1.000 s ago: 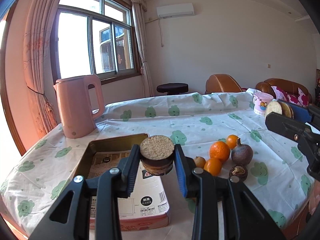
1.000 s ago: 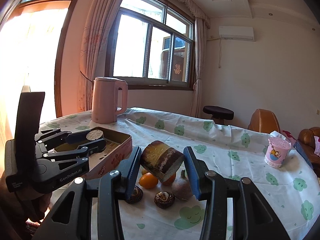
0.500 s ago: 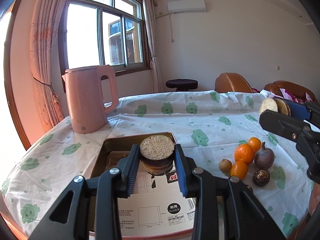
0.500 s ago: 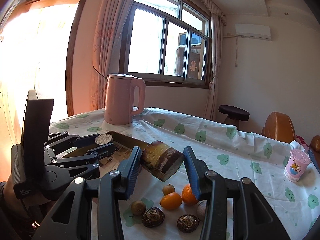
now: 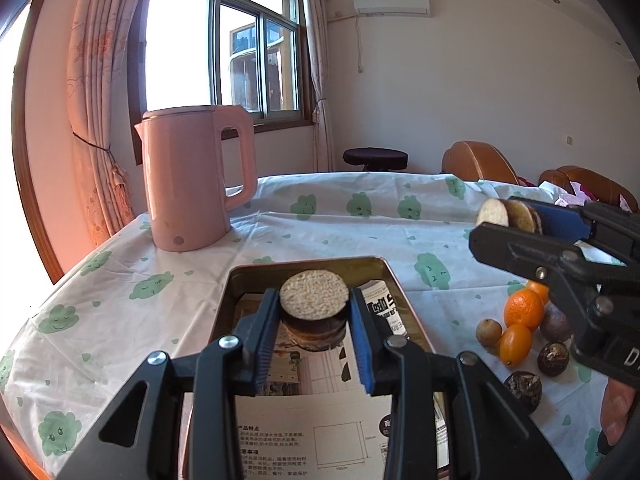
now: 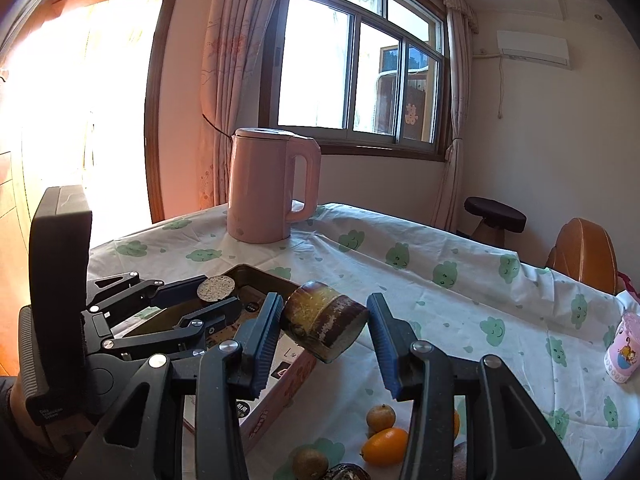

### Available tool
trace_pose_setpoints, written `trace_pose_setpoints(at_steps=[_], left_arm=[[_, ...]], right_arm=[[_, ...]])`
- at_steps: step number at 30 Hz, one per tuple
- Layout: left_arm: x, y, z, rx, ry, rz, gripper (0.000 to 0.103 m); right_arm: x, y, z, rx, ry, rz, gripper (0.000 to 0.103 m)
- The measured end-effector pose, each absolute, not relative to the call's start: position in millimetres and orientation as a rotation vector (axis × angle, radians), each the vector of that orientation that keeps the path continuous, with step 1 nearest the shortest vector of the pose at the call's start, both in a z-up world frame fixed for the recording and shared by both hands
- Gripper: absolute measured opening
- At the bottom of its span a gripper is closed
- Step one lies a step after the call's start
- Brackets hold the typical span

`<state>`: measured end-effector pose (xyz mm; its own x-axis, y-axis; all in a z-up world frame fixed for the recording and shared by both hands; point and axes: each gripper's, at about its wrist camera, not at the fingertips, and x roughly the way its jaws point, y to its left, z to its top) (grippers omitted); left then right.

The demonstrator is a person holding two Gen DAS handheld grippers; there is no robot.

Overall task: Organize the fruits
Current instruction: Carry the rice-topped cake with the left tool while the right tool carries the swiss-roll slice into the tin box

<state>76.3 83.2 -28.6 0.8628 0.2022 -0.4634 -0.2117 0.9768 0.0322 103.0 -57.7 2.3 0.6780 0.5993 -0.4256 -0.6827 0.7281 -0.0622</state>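
My left gripper (image 5: 314, 314) is shut on a short brown sugarcane piece (image 5: 314, 300) with a pale cut end, held over the open pink tin box (image 5: 384, 276). My right gripper (image 6: 324, 320) is shut on another brown sugarcane piece (image 6: 324, 320), held tilted above the box's near wall (image 6: 280, 392). It also shows in the left wrist view (image 5: 508, 216), at the right above the fruit pile. Oranges (image 5: 524, 310), a kumquat (image 5: 516, 344) and dark round fruits (image 5: 554, 358) lie on the tablecloth right of the box. The left gripper also shows in the right wrist view (image 6: 216, 292).
A pink kettle (image 5: 192, 184) stands on the table's far left. Printed papers (image 5: 304, 432) line the box. A pink cup (image 6: 622, 356) stands at the table's right side. A stool (image 5: 376, 158) and brown chairs (image 5: 480, 162) stand beyond the table.
Both grippers have moved left and forward with their sugarcane pieces, toward the box. The left one now hangs over the box; the fruit pile has slid right in its view.
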Motion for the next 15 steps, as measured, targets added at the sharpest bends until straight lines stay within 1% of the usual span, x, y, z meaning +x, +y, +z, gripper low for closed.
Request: trace_pose_setpoints(at_steps=[15], left_arm=[[85.3,104.3,-36.6,-0.066,0.529,0.220,0.036]], right_arm=[[127.4,-13.0,-19.6,-0.244,0.488,0.767,0.046]])
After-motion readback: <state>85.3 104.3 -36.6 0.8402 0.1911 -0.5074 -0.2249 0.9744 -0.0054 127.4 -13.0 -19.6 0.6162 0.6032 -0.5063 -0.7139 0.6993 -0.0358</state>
